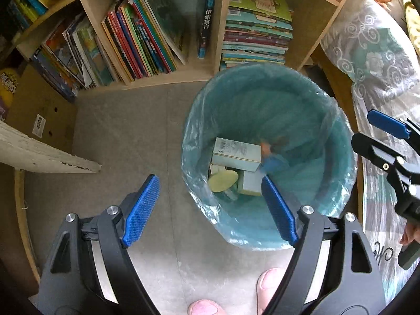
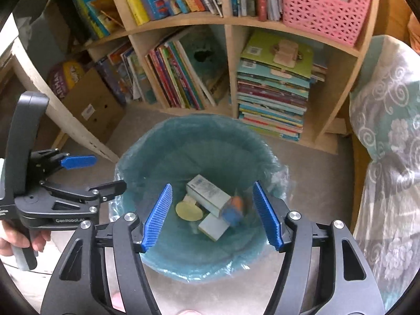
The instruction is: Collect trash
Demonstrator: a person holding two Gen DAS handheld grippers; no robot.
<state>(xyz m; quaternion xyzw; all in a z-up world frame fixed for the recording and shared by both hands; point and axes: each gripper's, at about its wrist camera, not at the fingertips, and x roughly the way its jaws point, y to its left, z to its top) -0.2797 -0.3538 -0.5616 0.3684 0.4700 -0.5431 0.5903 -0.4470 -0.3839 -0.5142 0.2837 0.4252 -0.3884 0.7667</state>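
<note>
Trash lies at the bottom of a round bin (image 2: 136, 157) lined with a teal plastic bag (image 1: 302, 99), which stands on the grey floor (image 1: 126, 131) just in front of a wooden bookshelf (image 2: 228, 60). Inside the bin are a long pale carton (image 2: 207, 193) resting tilted across the heap, a second smaller pale box (image 2: 214, 227) under its lower end, a flat yellowish round lid (image 2: 189, 211) beside them, and a blurred orange-and-blue piece (image 2: 233, 208) at the end of the long carton. The left gripper (image 1: 211, 207) hangs above the bin's near rim with its blue pads spread wide and nothing between them; one pad sits over the floor, the other over the bin's opening. The right gripper (image 2: 212, 215) points down over the middle of the bin, its blue pads likewise parted and clear of the trash far below. A hand (image 2: 15, 239) grips the handle of the left gripper at the left edge of the right wrist view. Pink slippers (image 1: 267, 286) show at the bottom edge, near the bin. A pink basket (image 2: 325, 5) sits on the upper shelf, stacked books (image 2: 273, 97) fill the lower compartment behind the bin, and a patterned grey-and-teal cloth (image 2: 388, 136) lies along the right side.
</note>
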